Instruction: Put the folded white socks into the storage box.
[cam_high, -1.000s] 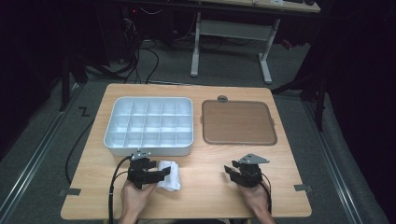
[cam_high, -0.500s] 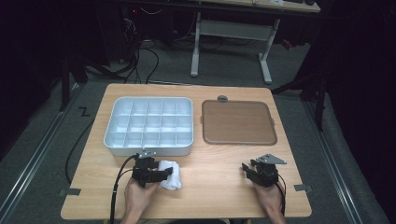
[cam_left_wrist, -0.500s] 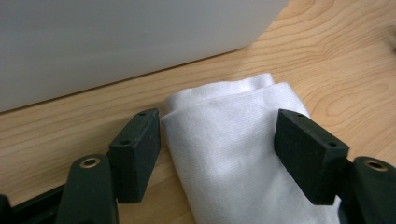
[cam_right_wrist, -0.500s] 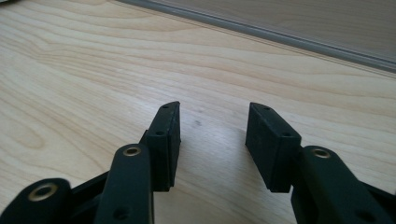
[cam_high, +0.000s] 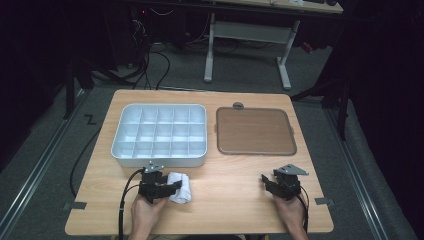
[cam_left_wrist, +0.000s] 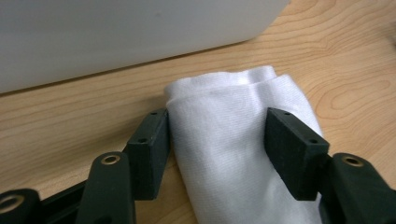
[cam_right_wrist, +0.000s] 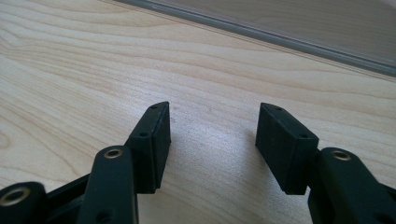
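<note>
A rolled white cloth (cam_high: 182, 188) lies on the wooden table (cam_high: 225, 175), just in front of the white compartment tray (cam_high: 116, 146). My left gripper (cam_high: 171, 187) reaches it from the left. In the left gripper view the cloth (cam_left_wrist: 224, 102) runs between the two black pads (cam_left_wrist: 152, 144), which have just been closing and now press on both its sides. My right gripper (cam_high: 265, 181) rests low over bare wood near the front right. Its jaws have just been opening, and in the right gripper view the gripper (cam_right_wrist: 212, 121) stands open with only wood between the jaws.
A brown square mat (cam_high: 255, 131) lies to the right of the tray, with a small grey knob (cam_high: 238, 105) behind it. The tray's compartments look bare. The table's front edge is close to both hands. Cables and a desk frame (cam_high: 245, 45) stand on the dark floor beyond.
My right hand has slid to the right, toward the table's right edge. The left hand has stayed beside the cloth.
</note>
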